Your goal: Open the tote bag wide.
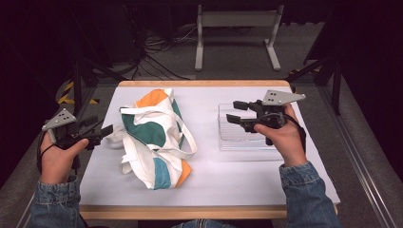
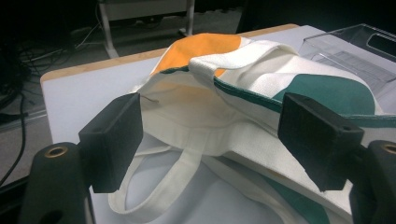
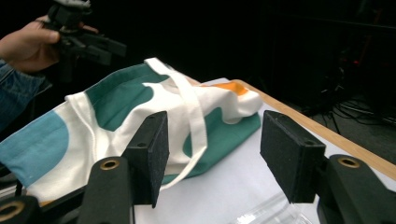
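Note:
A white tote bag (image 1: 154, 137) with green, orange and blue patches lies crumpled on the left half of the white table (image 1: 228, 175). My left gripper (image 1: 102, 128) is held open just off the bag's left side, its jaws apart around the bag's mouth (image 2: 196, 116) and a loose strap (image 2: 163, 186) without touching them. My right gripper (image 1: 236, 111) is open above a clear plastic tray (image 1: 242, 133) on the right, pointing left at the bag (image 3: 140, 107). A white strap (image 3: 191, 112) runs across the bag. The left gripper (image 3: 93, 46) shows far off, beyond the bag.
The clear tray's corner (image 2: 355, 46) sits beyond the bag. The table has a wooden edge (image 1: 190, 211). Behind the table stand a white frame (image 1: 237, 28) and floor cables (image 1: 157, 52). Denim sleeves (image 1: 57, 204) come in from the bottom.

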Demonstrator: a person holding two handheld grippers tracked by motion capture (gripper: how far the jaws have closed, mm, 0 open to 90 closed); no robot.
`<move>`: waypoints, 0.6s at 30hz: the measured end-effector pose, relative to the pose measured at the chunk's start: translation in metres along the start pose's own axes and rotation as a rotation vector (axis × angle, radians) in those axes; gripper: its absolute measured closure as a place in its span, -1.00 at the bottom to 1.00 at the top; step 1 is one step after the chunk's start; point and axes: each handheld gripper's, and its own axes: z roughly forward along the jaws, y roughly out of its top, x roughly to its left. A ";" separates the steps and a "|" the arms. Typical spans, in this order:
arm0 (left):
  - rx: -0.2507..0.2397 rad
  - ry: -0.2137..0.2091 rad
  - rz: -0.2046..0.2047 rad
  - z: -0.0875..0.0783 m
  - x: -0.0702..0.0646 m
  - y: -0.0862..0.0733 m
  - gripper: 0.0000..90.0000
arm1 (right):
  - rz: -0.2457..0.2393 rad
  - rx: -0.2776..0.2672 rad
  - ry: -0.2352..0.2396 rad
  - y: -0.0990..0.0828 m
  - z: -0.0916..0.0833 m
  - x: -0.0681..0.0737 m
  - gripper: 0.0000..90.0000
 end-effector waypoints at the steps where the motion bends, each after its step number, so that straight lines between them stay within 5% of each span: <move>1: -0.001 -0.002 0.001 0.000 0.000 0.000 -0.48 | -0.005 0.010 0.013 0.003 0.005 0.003 -0.06; 4: -0.001 -0.005 -0.005 0.000 -0.001 0.000 -0.50 | -0.022 0.018 0.045 0.008 0.015 0.010 -0.05; 8: 0.030 0.061 0.006 0.001 -0.001 0.001 -0.59 | -0.047 0.016 0.083 0.017 0.029 0.019 -0.05; 13: 0.011 0.020 -0.021 0.000 0.000 0.003 -0.64 | -0.062 0.026 0.122 0.022 0.046 0.028 -0.05; 18: 0.037 0.044 -0.010 0.004 -0.001 0.003 -0.66 | -0.058 0.021 0.206 0.026 0.060 0.037 0.00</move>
